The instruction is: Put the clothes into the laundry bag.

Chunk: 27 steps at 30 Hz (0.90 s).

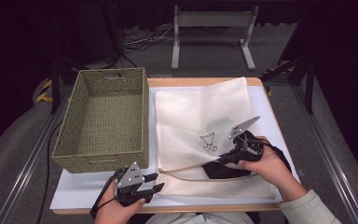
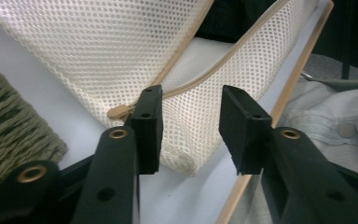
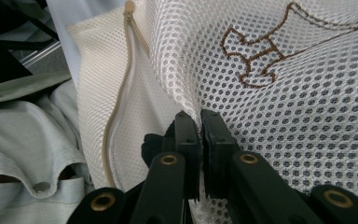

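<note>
On the table (image 1: 272, 109), beside a woven basket (image 1: 105, 119), a flat mesh bag (image 1: 200, 121) with a dark cloth (image 1: 221, 170) in its mouth. Right gripper (image 1: 223, 158) clamped on the mesh. Left gripper (image 1: 154, 182) apart, holding nothing, near the zipper pull (image 2: 120, 111).

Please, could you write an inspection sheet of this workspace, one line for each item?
Surface: white sheet on a wood-edged table.
Job's things: cream mesh laundry bag lies flat, its zipper partly open, pull near the corner; dark garment in the opening.
Clutter: empty woven basket beside the bag.
Grippers: left gripper has jaws apart, nothing pressed; right gripper has jaws shut on the mesh.
Cables: black cable trails from the left gripper; loose wires on the floor.
Surroundings: grey metal stand, dark curtain behind.
</note>
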Motion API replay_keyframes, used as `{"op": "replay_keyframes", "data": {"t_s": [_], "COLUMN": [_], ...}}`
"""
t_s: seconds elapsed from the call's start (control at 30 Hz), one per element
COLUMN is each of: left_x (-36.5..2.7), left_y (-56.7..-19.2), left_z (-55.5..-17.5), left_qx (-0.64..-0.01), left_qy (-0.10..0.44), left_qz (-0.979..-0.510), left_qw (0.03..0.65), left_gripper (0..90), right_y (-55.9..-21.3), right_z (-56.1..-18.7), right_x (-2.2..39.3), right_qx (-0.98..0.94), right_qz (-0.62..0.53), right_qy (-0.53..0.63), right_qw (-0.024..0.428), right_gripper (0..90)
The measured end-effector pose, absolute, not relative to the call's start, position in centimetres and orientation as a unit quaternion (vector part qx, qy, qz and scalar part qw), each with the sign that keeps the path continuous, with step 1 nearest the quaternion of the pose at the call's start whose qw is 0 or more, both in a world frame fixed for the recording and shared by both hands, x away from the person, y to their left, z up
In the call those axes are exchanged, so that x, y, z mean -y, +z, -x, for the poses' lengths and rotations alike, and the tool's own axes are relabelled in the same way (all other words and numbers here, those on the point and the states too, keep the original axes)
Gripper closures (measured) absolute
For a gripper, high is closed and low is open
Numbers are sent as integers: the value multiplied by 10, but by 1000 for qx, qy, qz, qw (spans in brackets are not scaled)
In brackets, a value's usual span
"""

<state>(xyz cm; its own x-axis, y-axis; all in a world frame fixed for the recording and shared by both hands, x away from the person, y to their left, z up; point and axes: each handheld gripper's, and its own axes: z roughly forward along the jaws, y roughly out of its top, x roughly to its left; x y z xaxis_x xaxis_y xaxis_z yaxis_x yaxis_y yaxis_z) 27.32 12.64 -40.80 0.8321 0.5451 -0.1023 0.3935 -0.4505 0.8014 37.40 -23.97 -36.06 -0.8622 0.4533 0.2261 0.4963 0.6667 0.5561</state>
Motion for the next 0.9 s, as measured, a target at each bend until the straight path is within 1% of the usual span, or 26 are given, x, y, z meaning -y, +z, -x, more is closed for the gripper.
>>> {"op": "replay_keyframes", "data": {"t_s": [0.23,0.3,0.37,0.53,0.77,0.9], "left_x": [-131,-132,-133,-132,-134,-134], "left_y": [-412,-412,-412,-412,-412,-413], "left_z": [-278,-280,-280,-281,-280,-280], "left_qx": [-289,-288,-288,-290,-293,-294], "left_qy": [93,96,97,96,94,92], "left_qz": [-844,-844,-844,-845,-844,-847], "left_qw": [442,442,441,439,439,433], "left_gripper": [529,522,515,502,489,482], "right_y": [-363,-359,-357,-342,-326,-322], "right_z": [-374,-373,-372,-365,-357,-355], "right_x": [236,236,236,236,227,215], "right_qx": [914,910,909,900,894,897], "right_qz": [261,261,260,247,225,212], "right_qy": [-309,-321,-325,-359,-386,-386], "right_qw": [28,20,17,-7,-26,-25], "right_gripper": [832,779,764,678,673,674]}}
